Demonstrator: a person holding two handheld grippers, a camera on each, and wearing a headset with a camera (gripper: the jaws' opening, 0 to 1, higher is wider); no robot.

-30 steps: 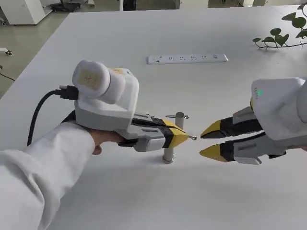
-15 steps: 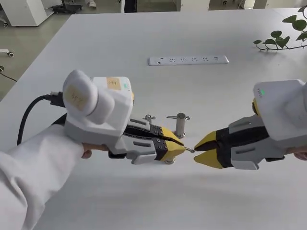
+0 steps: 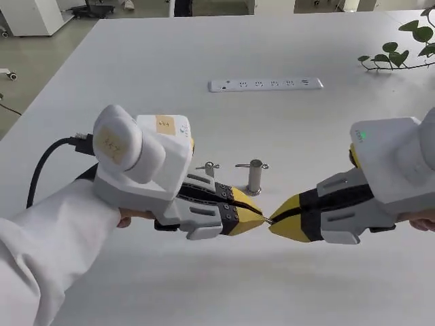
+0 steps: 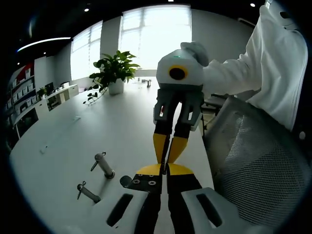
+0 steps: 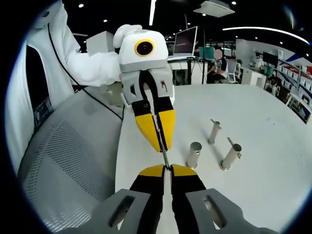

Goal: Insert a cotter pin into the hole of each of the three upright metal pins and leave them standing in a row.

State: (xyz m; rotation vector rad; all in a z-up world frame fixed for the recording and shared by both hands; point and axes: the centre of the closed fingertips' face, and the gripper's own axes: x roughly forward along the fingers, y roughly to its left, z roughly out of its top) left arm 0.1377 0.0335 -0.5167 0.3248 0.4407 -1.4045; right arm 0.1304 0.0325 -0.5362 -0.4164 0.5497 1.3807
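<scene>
Cotter pin (image 5: 165,156) held tip to tip above the bench (image 3: 204,61), left tool (image 3: 254,219) and right tool (image 3: 276,225) both clenched on it. Probably a regrasp; next it needs lining up with the empty metal pin (image 5: 194,155) hole.

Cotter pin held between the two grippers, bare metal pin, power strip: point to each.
cotter pin (image 5: 164,158), right gripper view, on its thin shaft, midway along the exposed stretch.
bare metal pin (image 5: 193,156), right gripper view, on the middle of its upright body.
power strip (image 3: 265,83), head view, on its top face.
</scene>
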